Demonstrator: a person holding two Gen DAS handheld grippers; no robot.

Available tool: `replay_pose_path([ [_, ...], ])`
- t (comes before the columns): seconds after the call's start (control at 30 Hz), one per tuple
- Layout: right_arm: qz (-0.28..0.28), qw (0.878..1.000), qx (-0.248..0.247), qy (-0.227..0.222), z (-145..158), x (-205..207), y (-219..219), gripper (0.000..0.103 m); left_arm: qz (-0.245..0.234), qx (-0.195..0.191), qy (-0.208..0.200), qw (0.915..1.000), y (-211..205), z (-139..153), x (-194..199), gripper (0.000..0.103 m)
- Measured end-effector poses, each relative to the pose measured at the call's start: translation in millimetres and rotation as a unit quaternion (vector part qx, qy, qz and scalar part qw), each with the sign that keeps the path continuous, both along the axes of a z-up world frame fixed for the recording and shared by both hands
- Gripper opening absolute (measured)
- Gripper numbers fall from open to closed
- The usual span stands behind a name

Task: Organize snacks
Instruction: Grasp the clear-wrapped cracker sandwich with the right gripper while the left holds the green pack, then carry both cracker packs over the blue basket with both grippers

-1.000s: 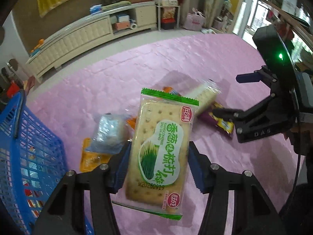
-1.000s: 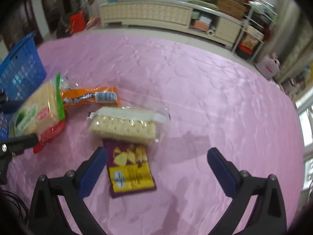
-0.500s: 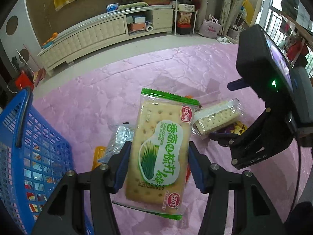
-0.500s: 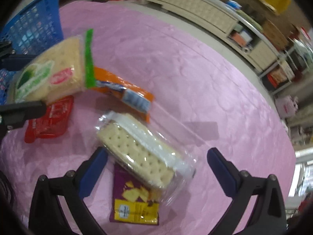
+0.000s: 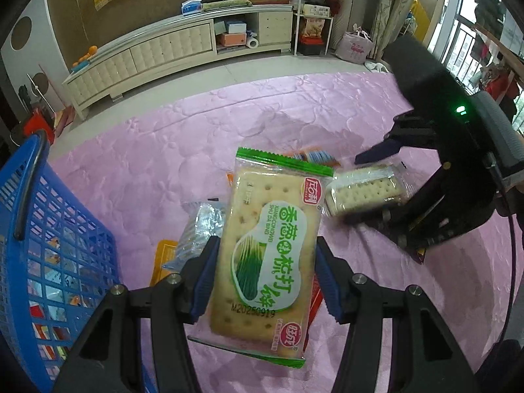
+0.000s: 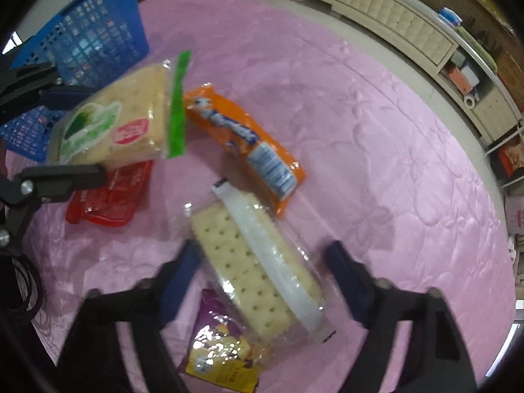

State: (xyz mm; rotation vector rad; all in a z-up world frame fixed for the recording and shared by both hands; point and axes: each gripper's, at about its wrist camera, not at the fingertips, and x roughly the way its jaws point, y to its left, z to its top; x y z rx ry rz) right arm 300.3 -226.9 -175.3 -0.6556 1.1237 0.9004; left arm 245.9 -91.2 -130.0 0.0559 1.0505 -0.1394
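Green-trimmed cracker pack (image 5: 267, 255) gripped in left jaws; right jaws open astride clear-wrapped crackers (image 6: 258, 275).

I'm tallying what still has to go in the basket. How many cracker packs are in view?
2. The green-labelled cracker pack is clamped in the left gripper. The clear-wrapped cracker pack lies on the pink cloth between the right gripper's fingers. Others may be hidden.

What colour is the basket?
Blue. The basket shows best in the left wrist view.
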Motion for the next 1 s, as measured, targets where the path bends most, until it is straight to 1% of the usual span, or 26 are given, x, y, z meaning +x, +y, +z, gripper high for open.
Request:
replay_pose_path([
  [0.03,-0.002,1.000,0.002,0.000,0.1,-3.7,-2.1,0.054,0.001,-0.001,0.001,1.0000,0.1,-0.3,-0.7,0.054],
  [0.17,-0.010,1.000,0.008,-0.012,1.1,-19.2,-7.8,0.052,0.004,0.005,0.001,1.0000,-3.6,0.1,-8.5,0.054],
  [0.27,-0.025,1.000,0.018,-0.007,5.9,-35.7,-15.0,0.052,0.007,0.004,0.000,1.0000,-4.3,3.7,-14.8,0.054],
  [0.33,-0.032,0.999,0.025,-0.015,12.0,-49.3,-19.3,0.052,0.008,0.004,-0.001,1.0000,-5.1,6.5,-20.2,0.054],
  [0.37,-0.037,0.999,0.029,-0.013,15.2,-55.5,-20.7,0.052,0.008,0.006,-0.002,0.9999,-5.7,8.2,-23.2,0.054],
  [0.4,-0.042,0.998,0.032,-0.023,20.2,-63.2,-21.6,0.052,0.007,0.007,-0.003,0.9999,-6.1,10.0,-26.3,0.054],
  [0.43,-0.047,0.998,0.032,-0.024,23.6,-67.6,-21.8,0.052,0.006,0.009,-0.005,0.9999,-6.7,11.7,-29.8,0.054],
  [0.53,-0.063,0.996,0.044,-0.041,41.5,-88.4,-23.8,0.052,-0.001,0.023,-0.012,0.9997,-10.1,18.5,-41.9,0.054],
  [0.6,-0.067,0.996,0.048,-0.045,52.2,-99.4,-25.6,0.052,-0.005,0.031,-0.018,0.9994,-9.7,24.1,-50.3,0.054],
  [0.63,-0.066,0.995,0.049,-0.054,59.2,-108.0,-25.9,0.052,-0.005,0.031,-0.021,0.9993,-9.8,27.7,-54.0,0.054],
  [0.8,-0.074,0.992,0.054,-0.083,92.4,-132.5,-23.5,0.052,-0.003,0.021,-0.043,0.9988,-5.4,55.1,-76.1,0.054],
  [0.83,-0.076,0.992,0.055,-0.086,98.3,-131.1,-22.0,0.052,-0.004,0.021,-0.048,0.9986,-4.7,60.2,-79.8,0.054],
  [0.93,-0.086,0.988,0.056,-0.114,122.4,-149.6,-18.8,0.052,-0.005,0.026,-0.065,0.9976,-1.6,78.9,-93.9,0.054],
  [0.97,-0.088,0.987,0.057,-0.119,127.1,-147.2,-17.3,0.052,-0.004,0.030,-0.073,0.9969,0.0,86.8,-100.2,0.054],
  [1.0,-0.090,0.987,0.061,-0.120,135.7,-154.1,-14.8,0.052,-0.005,0.031,-0.079,0.9964,1.2,92.9,-105.3,0.054],
])
